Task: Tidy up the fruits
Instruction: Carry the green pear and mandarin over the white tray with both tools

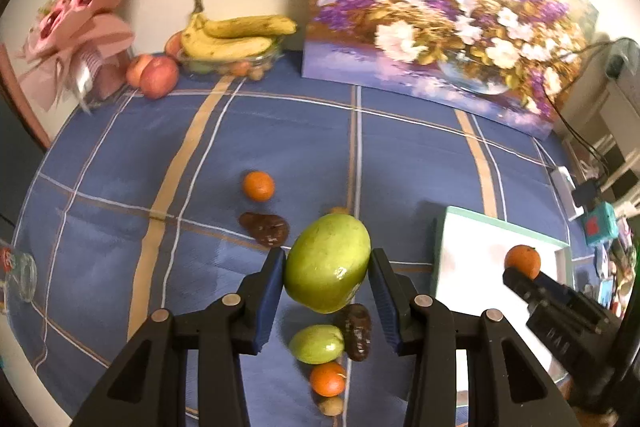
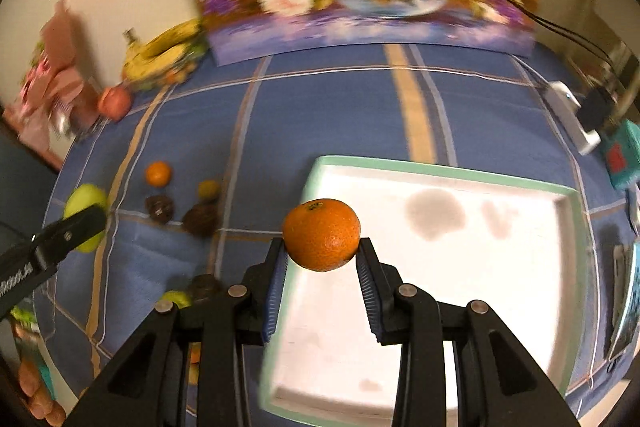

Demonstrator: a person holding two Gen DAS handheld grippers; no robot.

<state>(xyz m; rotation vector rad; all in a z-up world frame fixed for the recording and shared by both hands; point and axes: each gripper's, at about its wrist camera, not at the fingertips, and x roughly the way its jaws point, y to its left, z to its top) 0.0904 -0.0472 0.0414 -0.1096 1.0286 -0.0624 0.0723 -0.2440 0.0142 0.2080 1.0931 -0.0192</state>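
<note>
Green mango [image 1: 327, 263] clamped in left claw [image 1: 327, 267]; tangerine [image 2: 321, 234] in right claw [image 2: 322, 253].

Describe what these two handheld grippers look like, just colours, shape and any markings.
Both the left gripper and right gripper are matte black plastic linkages with triangular cut-outs and round silver pivot pins. Their jaws carry ribbed blue pads. White lettering runs along the side, too blurred to read.

A lived-in home room. Beyond the fingers, a blue plaid cloth [image 1: 280, 131] covers the counter, with a flower painting [image 1: 440, 11] leaning on the cream wall. Left of it sit a glass bowl [image 1: 256, 61] of bananas [image 1: 232, 37] and a pink-wrapped bouquet [image 1: 80, 23].
</note>
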